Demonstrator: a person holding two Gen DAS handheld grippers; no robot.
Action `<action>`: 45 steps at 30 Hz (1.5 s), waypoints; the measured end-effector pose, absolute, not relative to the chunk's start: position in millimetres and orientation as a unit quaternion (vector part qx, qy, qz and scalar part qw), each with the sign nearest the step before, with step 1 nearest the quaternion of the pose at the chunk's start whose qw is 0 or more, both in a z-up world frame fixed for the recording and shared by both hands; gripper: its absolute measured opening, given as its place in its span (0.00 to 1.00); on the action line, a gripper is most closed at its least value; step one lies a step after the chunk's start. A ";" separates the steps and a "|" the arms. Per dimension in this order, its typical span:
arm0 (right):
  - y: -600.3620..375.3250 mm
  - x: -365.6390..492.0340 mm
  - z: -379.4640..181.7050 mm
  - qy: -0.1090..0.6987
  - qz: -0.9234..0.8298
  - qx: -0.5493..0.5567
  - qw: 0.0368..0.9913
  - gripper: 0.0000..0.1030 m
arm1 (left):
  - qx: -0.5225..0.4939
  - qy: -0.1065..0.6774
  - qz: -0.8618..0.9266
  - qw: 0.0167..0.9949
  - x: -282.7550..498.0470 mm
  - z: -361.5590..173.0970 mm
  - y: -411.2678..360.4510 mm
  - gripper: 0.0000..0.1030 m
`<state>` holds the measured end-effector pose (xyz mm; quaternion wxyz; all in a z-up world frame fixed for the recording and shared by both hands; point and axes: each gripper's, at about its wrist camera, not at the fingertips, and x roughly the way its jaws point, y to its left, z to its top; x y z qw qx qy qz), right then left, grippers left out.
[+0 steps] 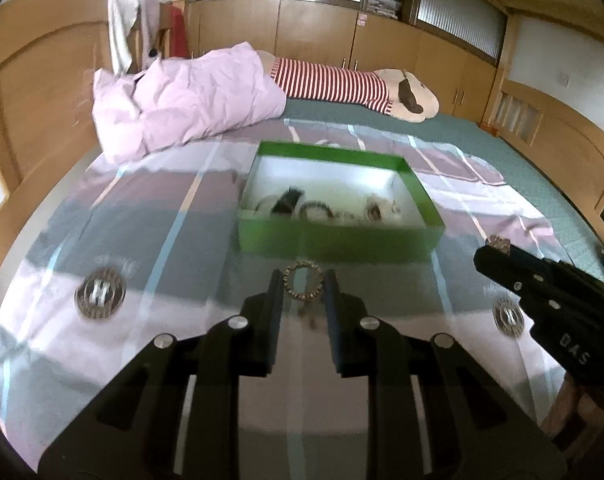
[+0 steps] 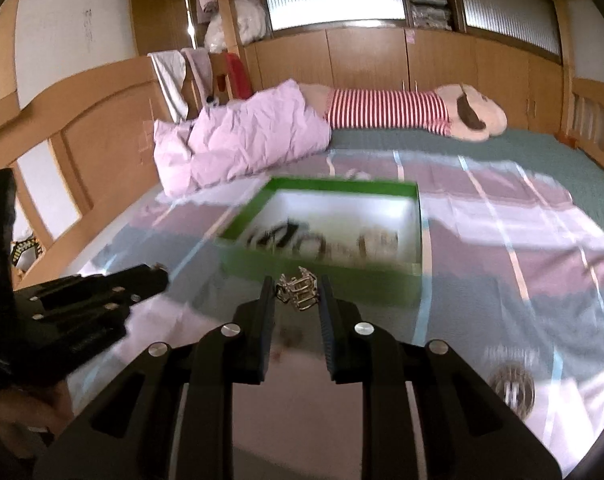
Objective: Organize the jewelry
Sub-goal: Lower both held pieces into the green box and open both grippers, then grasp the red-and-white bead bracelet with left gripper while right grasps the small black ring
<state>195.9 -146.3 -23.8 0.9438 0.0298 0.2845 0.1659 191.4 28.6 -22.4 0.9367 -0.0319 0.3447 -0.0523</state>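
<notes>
Now the left gripper (image 1: 302,280) pinches a beaded ring bracelet (image 1: 303,285) upright, its opening facing the camera, just short of the green box (image 1: 333,236); the right gripper (image 2: 295,286) clamps a silver chain bracelet (image 2: 298,293) there too.

Your left camera sits behind the left tongs (image 1: 302,276), close to the bed, looking down past their tips at the green box (image 1: 333,236). Your right camera does likewise behind the right tongs (image 2: 296,282). Both see the box (image 2: 321,276) and pink blanket (image 1: 190,100).
</notes>
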 end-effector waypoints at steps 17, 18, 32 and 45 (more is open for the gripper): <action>-191.5 296.7 -40.1 0.287 0.153 0.051 0.944 0.59 | -0.083 0.366 -0.112 0.920 319.0 -47.0 32.5 0.87; -195.0 287.8 -35.2 0.286 0.159 0.043 0.944 0.59 | -0.082 0.365 -0.117 0.920 308.6 -43.8 36.4 0.89; -129.3 261.6 -117.9 0.434 0.226 -0.083 0.868 0.59 | -0.001 0.471 -0.104 0.876 270.3 -114.5 41.5 0.62; -136.4 274.5 -126.6 0.450 0.222 -0.090 0.860 0.59 | 0.124 0.483 -0.113 0.859 287.8 -154.7 1.1 0.42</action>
